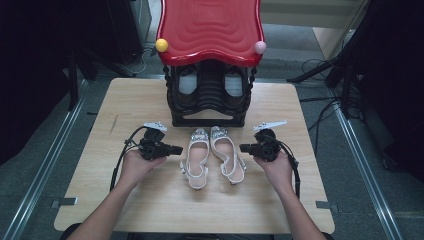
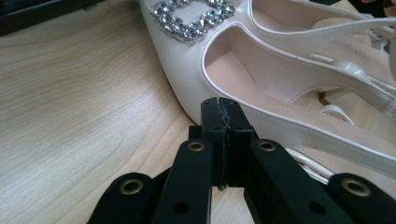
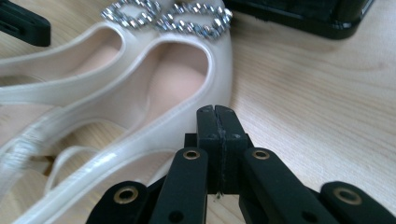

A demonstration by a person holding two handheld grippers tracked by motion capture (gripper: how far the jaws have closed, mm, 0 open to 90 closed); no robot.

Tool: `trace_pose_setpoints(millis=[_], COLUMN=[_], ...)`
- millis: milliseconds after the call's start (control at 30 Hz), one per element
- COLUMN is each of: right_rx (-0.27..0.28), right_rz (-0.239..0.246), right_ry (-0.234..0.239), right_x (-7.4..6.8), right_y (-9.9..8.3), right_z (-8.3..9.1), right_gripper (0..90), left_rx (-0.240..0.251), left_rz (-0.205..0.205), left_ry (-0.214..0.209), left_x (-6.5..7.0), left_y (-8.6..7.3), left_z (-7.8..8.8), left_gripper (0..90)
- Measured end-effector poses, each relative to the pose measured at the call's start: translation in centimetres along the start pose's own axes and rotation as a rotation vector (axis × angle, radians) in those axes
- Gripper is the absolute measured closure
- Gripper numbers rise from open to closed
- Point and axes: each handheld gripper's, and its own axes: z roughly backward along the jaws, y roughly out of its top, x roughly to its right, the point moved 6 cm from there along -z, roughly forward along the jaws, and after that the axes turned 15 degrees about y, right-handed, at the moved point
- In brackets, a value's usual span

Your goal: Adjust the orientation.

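Note:
Two white slingback shoes with rhinestone buckles lie side by side, toes away from me, on the wooden table (image 1: 125, 105): a left shoe (image 1: 196, 156) (image 2: 187, 60) and a right shoe (image 1: 226, 152) (image 3: 177, 79). My left gripper (image 1: 179, 149) (image 2: 220, 109) lies level just left of the left shoe, jaws shut with nothing between them, its tip at the shoe's outer side. My right gripper (image 1: 242, 148) (image 3: 216, 116) mirrors it at the right shoe's outer side, also shut and empty. Whether the tips touch the shoes I cannot tell.
A black shoe rack (image 1: 207, 112) with a red wavy top (image 1: 210, 25) stands at the table's far edge, right behind the shoes' toes. A yellow ball (image 1: 161, 45) and a pink ball (image 1: 260, 47) sit on its corners. Dark shoes (image 1: 187, 82) rest on its shelf.

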Motion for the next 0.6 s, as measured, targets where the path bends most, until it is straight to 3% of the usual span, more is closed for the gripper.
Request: trace_pose_setpoints(millis=[333, 600], right_rx=[-0.042, -0.043], right_rz=[-0.020, -0.029], right_ry=[0.000, 0.012], right_x=[0.5, 0.4], right_y=[-0.7, -0.7], right_z=[-1.4, -1.8], right_gripper=[90.0, 90.0], left_rx=[-0.027, -0.040], left_rz=[-0.019, -0.021], left_ry=[-0.007, -0.004], left_x=[0.4, 0.4], left_y=[0.1, 0.0], left_z=[-1.2, -1.4], left_gripper=[89.4, 89.2])
